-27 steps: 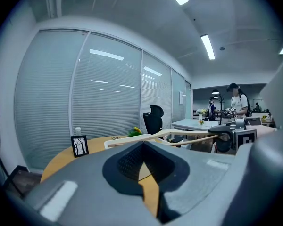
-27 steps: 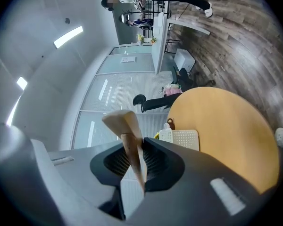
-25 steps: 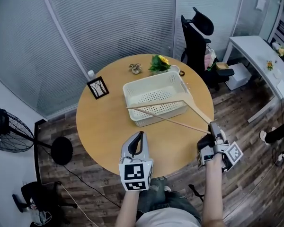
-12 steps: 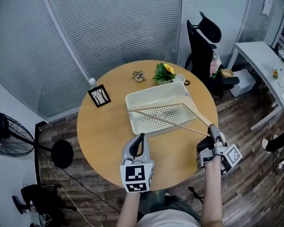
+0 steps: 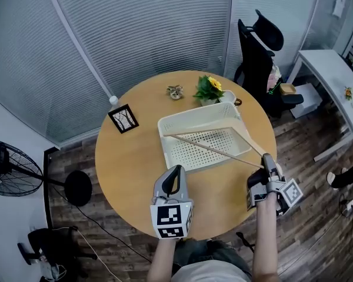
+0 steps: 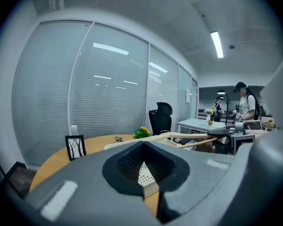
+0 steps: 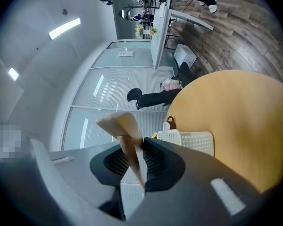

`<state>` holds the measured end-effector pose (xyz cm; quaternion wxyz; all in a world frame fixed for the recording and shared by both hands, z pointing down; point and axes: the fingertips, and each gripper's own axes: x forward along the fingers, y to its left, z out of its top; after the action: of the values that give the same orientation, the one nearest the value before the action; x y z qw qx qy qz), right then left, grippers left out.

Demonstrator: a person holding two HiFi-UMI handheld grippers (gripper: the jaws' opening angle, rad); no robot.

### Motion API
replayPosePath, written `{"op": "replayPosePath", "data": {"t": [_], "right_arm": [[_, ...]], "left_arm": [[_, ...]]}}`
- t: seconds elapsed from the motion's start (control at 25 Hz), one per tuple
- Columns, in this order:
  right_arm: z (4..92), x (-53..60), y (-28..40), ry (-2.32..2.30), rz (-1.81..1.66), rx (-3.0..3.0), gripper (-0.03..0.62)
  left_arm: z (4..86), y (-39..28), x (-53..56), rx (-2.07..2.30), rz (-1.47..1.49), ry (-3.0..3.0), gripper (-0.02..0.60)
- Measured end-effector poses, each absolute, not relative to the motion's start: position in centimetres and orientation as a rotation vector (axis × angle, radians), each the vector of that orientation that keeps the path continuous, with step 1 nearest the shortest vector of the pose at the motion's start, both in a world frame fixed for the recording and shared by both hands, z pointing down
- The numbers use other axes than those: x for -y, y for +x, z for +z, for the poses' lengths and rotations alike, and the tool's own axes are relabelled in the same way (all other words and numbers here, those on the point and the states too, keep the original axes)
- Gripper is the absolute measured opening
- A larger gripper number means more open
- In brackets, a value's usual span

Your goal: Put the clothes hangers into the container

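A white perforated basket [image 5: 188, 125] stands in the middle of the round wooden table [image 5: 129, 157]. My right gripper [image 5: 266, 158] hovers off the table's right front edge, shut on one end of a wooden clothes hanger [image 5: 212, 148]. The hanger reaches left, held above the basket's inside. In the right gripper view the hanger [image 7: 127, 140] is pinched between the pads, with the basket [image 7: 193, 142] beyond. My left gripper [image 5: 175, 174] hangs over the table's front edge, shut and holding nothing. In the left gripper view the hanger [image 6: 179, 136] shows over the basket's rim [image 6: 118, 143].
A small picture frame [image 5: 123, 119] stands at the table's left. A yellow-flowered plant [image 5: 208, 88], a small ornament [image 5: 176, 91] and a white mug [image 5: 229, 98] sit behind the basket. A black office chair [image 5: 262, 46], a white desk [image 5: 335, 75] and a floor fan [image 5: 6, 166] surround the table.
The right gripper has carried the hanger farther over the basket: its bar now crosses the basket's middle instead of its front wall. The left gripper has stayed put.
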<state>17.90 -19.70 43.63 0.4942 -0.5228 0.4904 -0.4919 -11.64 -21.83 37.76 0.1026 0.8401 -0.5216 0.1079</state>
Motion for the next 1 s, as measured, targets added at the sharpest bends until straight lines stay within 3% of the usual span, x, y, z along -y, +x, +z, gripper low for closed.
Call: {"op": "replayPosePath", "data": {"t": [1.0], "right_arm": [[47.3, 24.7, 17.6, -1.324, -1.262, -1.174, 0.089]], "left_arm": [[40.8, -11.8, 24.7, 1.529, 0.381, 2.394, 0.0]]}}
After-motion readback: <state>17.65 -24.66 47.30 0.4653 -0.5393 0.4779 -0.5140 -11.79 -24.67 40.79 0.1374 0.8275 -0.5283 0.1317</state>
